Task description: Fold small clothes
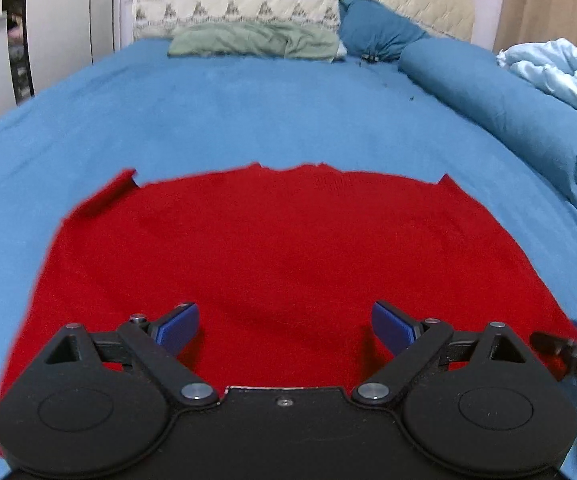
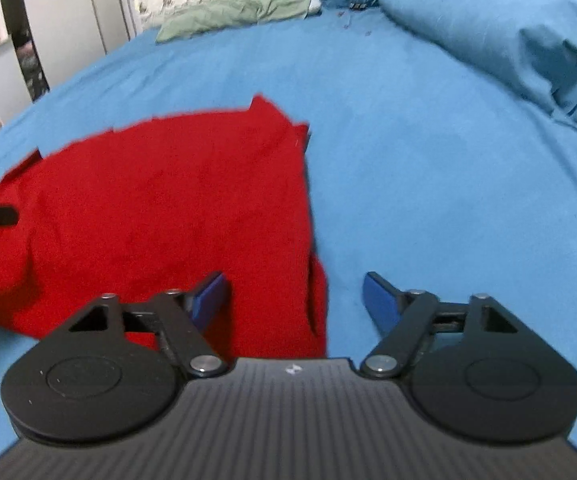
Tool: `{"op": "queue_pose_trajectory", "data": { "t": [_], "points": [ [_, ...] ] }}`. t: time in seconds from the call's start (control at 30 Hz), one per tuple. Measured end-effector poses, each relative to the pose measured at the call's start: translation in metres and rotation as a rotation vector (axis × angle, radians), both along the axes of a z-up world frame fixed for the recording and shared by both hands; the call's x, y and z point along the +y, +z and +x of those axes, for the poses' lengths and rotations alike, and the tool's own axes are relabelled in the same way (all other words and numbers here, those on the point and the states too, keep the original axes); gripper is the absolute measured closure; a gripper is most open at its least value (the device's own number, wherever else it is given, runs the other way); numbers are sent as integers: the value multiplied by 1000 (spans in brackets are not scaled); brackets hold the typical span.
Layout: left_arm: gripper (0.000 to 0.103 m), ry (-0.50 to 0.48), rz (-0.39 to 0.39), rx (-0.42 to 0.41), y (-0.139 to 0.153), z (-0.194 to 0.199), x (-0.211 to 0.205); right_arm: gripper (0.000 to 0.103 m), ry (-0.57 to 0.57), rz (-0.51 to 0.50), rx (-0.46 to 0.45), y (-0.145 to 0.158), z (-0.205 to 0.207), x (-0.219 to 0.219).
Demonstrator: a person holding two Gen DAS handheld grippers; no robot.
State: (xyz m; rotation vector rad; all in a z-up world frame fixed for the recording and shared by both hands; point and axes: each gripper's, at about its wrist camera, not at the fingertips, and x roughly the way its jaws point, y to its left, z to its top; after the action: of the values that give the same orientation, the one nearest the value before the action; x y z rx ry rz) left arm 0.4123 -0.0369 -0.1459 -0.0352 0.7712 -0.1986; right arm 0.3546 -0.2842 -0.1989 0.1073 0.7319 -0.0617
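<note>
Two grippers are held over a red sweater [image 1: 288,264] that is spread flat on a blue bed sheet [image 1: 248,120]. The left gripper [image 1: 285,322] is held wide, with its blue pads [image 1: 178,326] far apart and nothing between them. It is seen above the near part of the sweater. The right gripper [image 2: 293,296] is also held wide and nothing is gripped. Its left pad [image 2: 208,296] is seen over the red cloth, and its right pad [image 2: 380,300] is seen over the bare sheet, so the right edge of the sweater [image 2: 168,208] is seen between them. Whether the pads touch the cloth cannot be told. At the far end of the bed, a green cloth [image 1: 256,40] is laid beside a dark blue pillow [image 1: 376,30]. A rolled blue blanket [image 1: 500,112] is seen along the right side, well apart from the sweater.
</note>
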Motion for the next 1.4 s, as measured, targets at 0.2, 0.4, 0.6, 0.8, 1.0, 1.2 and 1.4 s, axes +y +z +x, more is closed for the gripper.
{"op": "queue_pose_trajectory", "data": {
  "t": [0.2, 0.4, 0.6, 0.8, 1.0, 1.2, 1.4],
  "points": [
    [0, 15, -6, 99, -26, 16, -3, 57, 48, -7, -39, -7, -3, 16],
    [0, 20, 32, 178, -25, 33, -8, 79, -20, 150, -6, 5, 2, 1],
    [0, -9, -33, 186, -14, 35, 5, 80, -65, 428, -17, 55, 9, -14],
    [1, 20, -113, 70, 36, 5, 78, 82, 141, 563, -131, 134, 38, 54],
    [1, 46, -51, 35, 38, -51, 162, 82, 650, 494, 3, 145, 76, 225],
    [1, 108, -157, 112, -14, -91, 199, 81, 734, 258, 319, 53, 111, 335],
    [1, 115, -188, 78, -10, -89, 201, 25, 745, 267, 237, 70, 101, 329]
  ]
}}
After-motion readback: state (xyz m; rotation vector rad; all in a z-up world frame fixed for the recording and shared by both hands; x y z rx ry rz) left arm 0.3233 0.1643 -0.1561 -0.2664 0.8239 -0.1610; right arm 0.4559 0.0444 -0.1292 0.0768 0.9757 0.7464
